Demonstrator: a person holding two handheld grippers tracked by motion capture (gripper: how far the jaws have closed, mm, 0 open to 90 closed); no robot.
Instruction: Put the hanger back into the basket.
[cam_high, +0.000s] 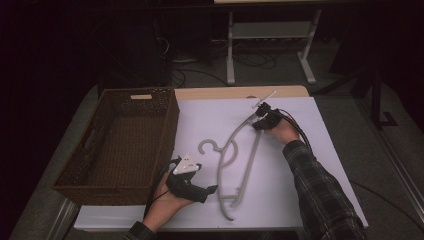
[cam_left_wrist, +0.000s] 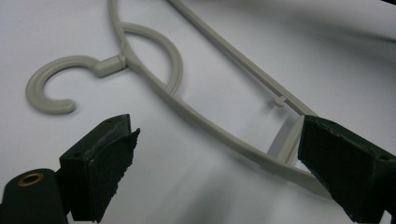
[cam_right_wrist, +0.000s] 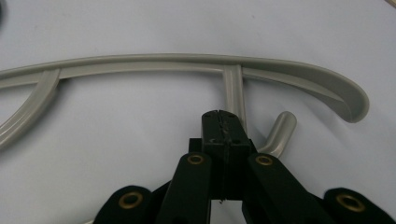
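We note the wicker basket (cam_high: 120, 142) taking the table's left side, its right wall close to the left gripper (cam_high: 192, 186). The white mat (cam_high: 300, 150) lies bare to the right of the grey hanger (cam_high: 239, 155), and more bare mat runs along the far edge. The hanger lies flat mid-mat, hook (cam_left_wrist: 51, 88) pointing left. Left gripper sits at the near edge just left of the hanger's near end, jaws wide, with the hanger's arm (cam_left_wrist: 224, 135) running between them, untouched. Right gripper (cam_high: 262, 119) is at the hanger's far end, jaws pressed together; whether they pinch the plastic we cannot tell.
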